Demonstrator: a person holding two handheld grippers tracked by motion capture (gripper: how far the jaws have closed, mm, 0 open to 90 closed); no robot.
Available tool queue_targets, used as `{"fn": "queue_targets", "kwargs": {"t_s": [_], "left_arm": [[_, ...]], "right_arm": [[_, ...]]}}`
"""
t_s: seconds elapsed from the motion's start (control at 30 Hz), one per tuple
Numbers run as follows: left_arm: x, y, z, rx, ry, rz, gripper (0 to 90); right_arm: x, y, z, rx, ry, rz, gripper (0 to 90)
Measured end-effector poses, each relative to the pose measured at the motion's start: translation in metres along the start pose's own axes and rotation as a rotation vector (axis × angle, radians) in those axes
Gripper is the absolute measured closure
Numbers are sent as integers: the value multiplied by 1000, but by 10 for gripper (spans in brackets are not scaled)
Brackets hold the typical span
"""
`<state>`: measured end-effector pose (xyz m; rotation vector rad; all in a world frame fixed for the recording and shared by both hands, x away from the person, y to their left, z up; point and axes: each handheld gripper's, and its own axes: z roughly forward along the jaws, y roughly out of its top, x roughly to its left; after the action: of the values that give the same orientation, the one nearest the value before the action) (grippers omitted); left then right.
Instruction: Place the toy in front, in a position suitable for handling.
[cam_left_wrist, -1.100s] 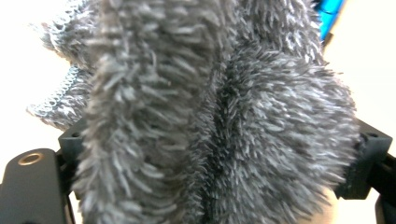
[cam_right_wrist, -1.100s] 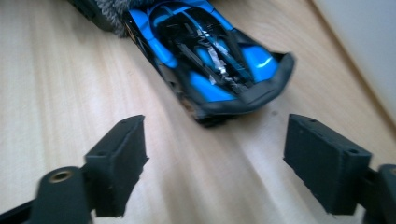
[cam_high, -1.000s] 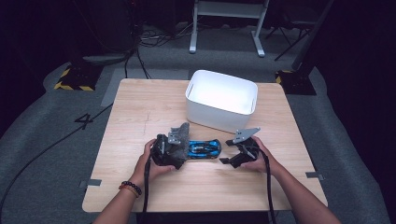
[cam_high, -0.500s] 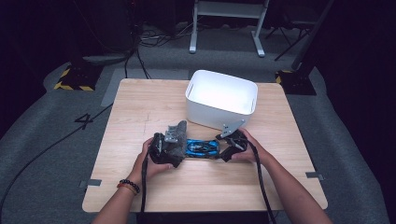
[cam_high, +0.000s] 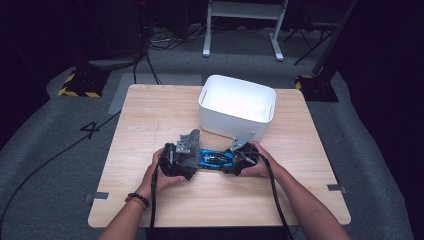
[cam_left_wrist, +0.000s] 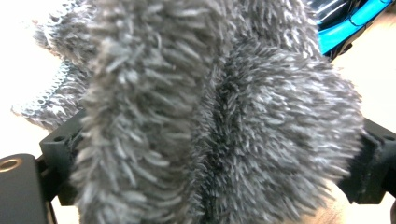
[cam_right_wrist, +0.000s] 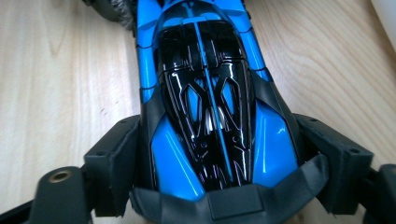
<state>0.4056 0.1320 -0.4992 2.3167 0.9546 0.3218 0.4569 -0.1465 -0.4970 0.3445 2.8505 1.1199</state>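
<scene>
Since a second ago the right gripper slid in onto the blue toy car, fingers just been closing, now hugging both sides of its body. The car sits on the tabletop between the 2 grippers. The left gripper fingers pinch a fuzzy grey cloth against the car's other end. White bin sits just behind.

Toy car before bin
</scene>
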Motion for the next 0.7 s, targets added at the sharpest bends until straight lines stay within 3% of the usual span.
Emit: {"fn": "queue_targets", "kwargs": {"t_s": [0.33, 0.7], "left_arm": [[-7, 1, -3, 11, -46, 16, 98], [-14, 1, -5, 10, -75, 54, 143]], "right_arm": [[15, -16, -19, 19, -35, 15, 245], [22, -28, -31, 8, -57, 99, 212]]}}
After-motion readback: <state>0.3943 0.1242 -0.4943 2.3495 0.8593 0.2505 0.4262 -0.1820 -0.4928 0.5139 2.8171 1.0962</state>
